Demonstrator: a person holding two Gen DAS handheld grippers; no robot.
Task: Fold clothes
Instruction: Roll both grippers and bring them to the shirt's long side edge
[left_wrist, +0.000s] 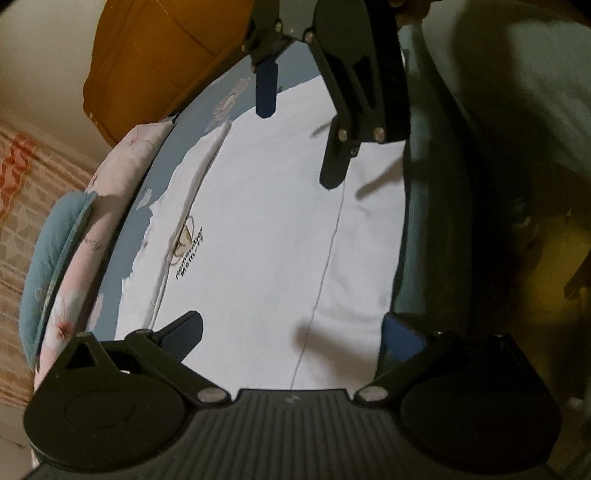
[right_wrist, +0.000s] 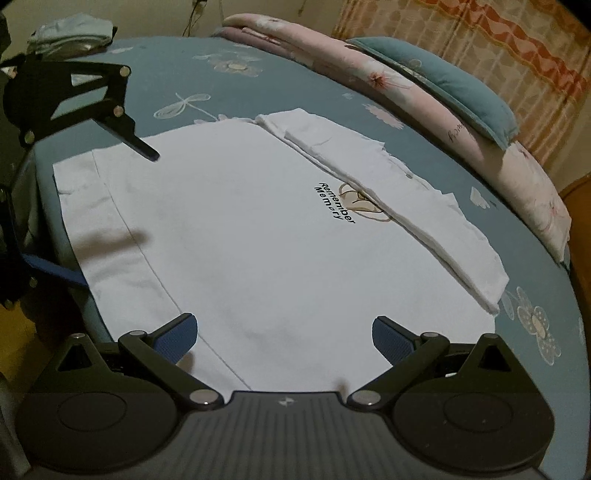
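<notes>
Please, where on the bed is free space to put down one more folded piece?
Free: blue sheet between the white T-shirt and the clothes pile, also beside the shirt's folded edge, before the pink quilt. Crowded: the near edge, where both hand-held grippers hover.

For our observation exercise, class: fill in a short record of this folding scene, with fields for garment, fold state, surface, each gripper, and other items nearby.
garment: white T-shirt, printed "Remember Memory"
fold state: far side already folded over into a strip that partly covers the print; near hem edge lies flat
surface: blue floral bedsheet
left gripper: open, over the hem edge, holding nothing
right gripper: open, over the shirt, holding nothing
other items: pink floral quilt; teal pillow; folded clothes at the far corner
</notes>
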